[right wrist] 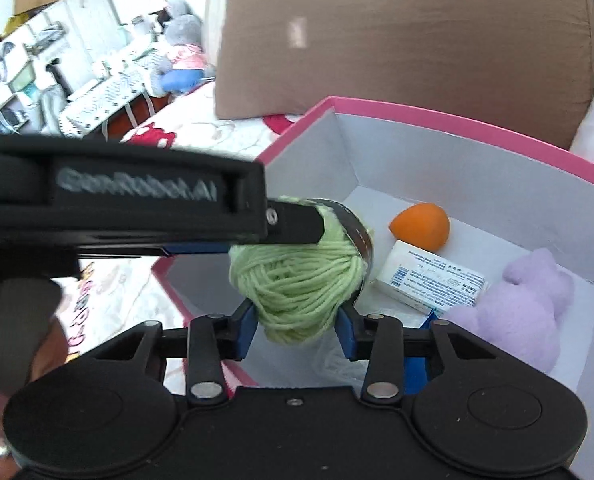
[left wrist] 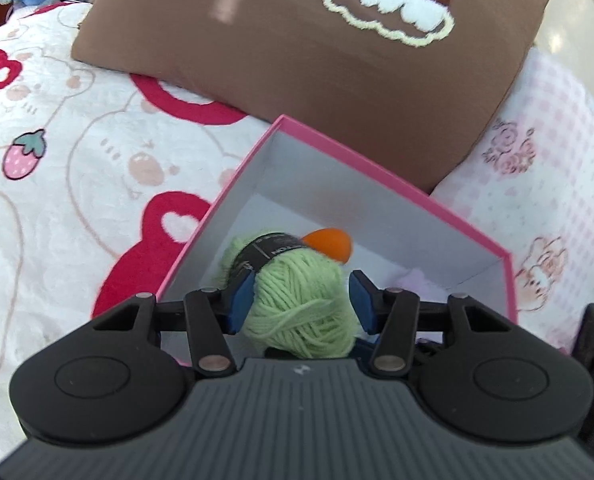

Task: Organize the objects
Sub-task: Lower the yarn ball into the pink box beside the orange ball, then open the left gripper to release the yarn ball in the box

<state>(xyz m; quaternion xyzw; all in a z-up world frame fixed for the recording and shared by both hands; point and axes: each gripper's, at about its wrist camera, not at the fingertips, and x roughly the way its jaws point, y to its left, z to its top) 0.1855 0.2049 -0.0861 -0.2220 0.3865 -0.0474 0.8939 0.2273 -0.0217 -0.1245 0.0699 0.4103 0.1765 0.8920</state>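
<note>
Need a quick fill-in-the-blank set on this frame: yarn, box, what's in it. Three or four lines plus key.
1. The ball of yarn between the grippers is light ____.
2. The open box has a white inside and a ____ rim.
3. Inside the box, the white carton lies between the orange egg-shaped thing and a ____ plush toy.
4. Behind the box lies a ____ pillow with a stitched cloud outline.

Missing words: green; pink; purple; brown
</note>
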